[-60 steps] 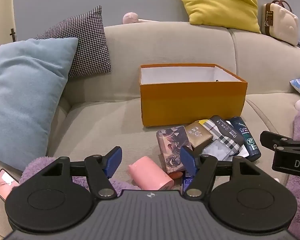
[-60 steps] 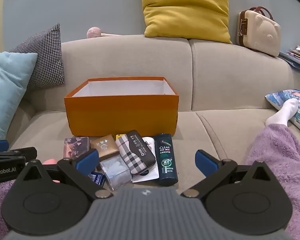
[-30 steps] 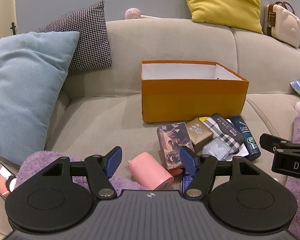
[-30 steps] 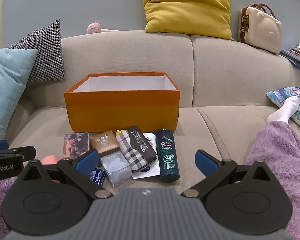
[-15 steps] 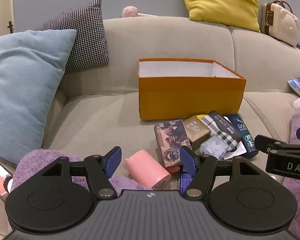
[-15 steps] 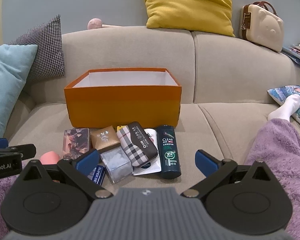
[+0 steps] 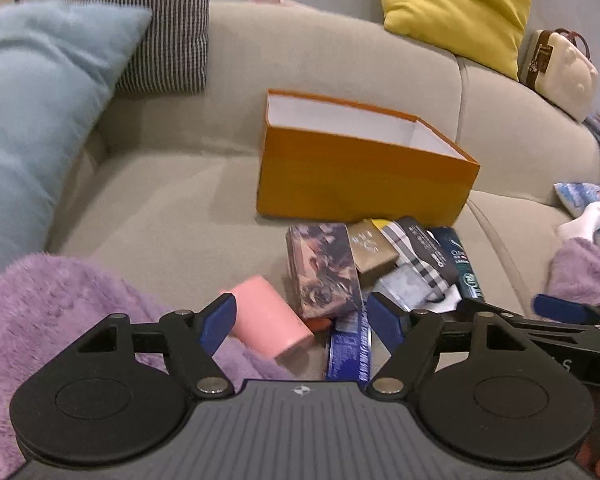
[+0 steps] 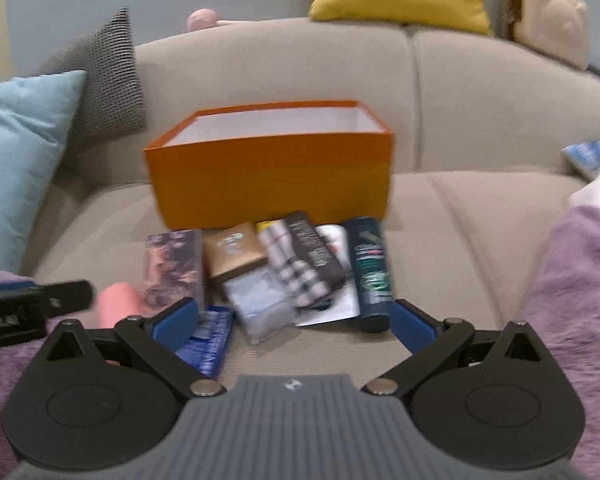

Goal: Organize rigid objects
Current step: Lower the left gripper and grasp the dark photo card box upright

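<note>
An open orange box (image 7: 360,176) (image 8: 268,178) stands on the beige sofa seat. In front of it lies a pile: a pink cylinder (image 7: 266,318), a picture-printed box (image 7: 322,270), a brown box (image 7: 370,250), a plaid case (image 8: 296,264), a dark Clear bottle (image 8: 370,268), a clear cube (image 8: 260,306) and a blue pack (image 8: 206,340). My left gripper (image 7: 302,320) is open and empty, just above the pink cylinder and blue pack. My right gripper (image 8: 294,326) is open and empty, close over the front of the pile.
A light blue cushion (image 7: 40,120) and a checked cushion (image 7: 172,36) lie at the left, a yellow cushion (image 7: 456,4) and a cream bag (image 7: 560,72) on the backrest. Purple fleece legs (image 8: 572,308) flank the pile on both sides.
Both grippers have moved forward and down toward the pile, which now looks larger. The left view has tilted. Both stay open and empty.
</note>
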A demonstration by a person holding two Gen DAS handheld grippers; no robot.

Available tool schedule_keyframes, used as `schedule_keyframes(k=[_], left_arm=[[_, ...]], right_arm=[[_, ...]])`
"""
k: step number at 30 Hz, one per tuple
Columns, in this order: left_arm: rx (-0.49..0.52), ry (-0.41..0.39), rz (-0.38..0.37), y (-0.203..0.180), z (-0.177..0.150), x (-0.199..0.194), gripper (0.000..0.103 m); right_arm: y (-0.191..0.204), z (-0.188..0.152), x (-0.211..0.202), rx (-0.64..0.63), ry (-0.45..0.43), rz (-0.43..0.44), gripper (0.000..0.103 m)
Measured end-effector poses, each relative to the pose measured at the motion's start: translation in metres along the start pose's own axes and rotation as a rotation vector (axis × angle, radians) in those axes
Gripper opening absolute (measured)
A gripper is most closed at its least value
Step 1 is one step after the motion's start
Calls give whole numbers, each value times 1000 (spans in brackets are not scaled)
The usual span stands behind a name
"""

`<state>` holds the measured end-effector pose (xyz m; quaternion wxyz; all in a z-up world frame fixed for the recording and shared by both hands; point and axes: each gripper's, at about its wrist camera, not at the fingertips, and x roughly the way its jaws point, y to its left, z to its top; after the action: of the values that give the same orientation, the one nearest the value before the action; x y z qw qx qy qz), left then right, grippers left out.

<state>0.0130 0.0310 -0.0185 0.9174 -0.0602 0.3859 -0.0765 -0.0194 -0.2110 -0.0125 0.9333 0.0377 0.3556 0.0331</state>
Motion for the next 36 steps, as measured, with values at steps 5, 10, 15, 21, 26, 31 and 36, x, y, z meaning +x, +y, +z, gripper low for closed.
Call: schedule_keyframes(k=[5, 10, 15, 21, 26, 31, 36], left_arm=[[2, 53, -10, 10, 4, 12, 79], [-46, 146, -37, 33, 16, 35, 63], [-133, 187, -95, 49, 26, 53, 46], [-136, 205, -162, 44, 39, 78, 46], [-159, 245, -191, 43, 49, 105, 59], [-188, 290, -224, 42, 48, 131, 64], [-226, 319, -278, 44, 46, 148, 62]], right_arm=[[7, 7, 19, 5, 67, 77, 71], [19, 18, 40, 1, 136, 179, 54], [34, 28, 68, -5, 188, 234, 45], [45, 33, 98, -25, 230, 246, 24], [45, 39, 107, -59, 223, 216, 15], [41, 36, 112, -85, 232, 199, 8], [43, 34, 124, -104, 253, 202, 6]])
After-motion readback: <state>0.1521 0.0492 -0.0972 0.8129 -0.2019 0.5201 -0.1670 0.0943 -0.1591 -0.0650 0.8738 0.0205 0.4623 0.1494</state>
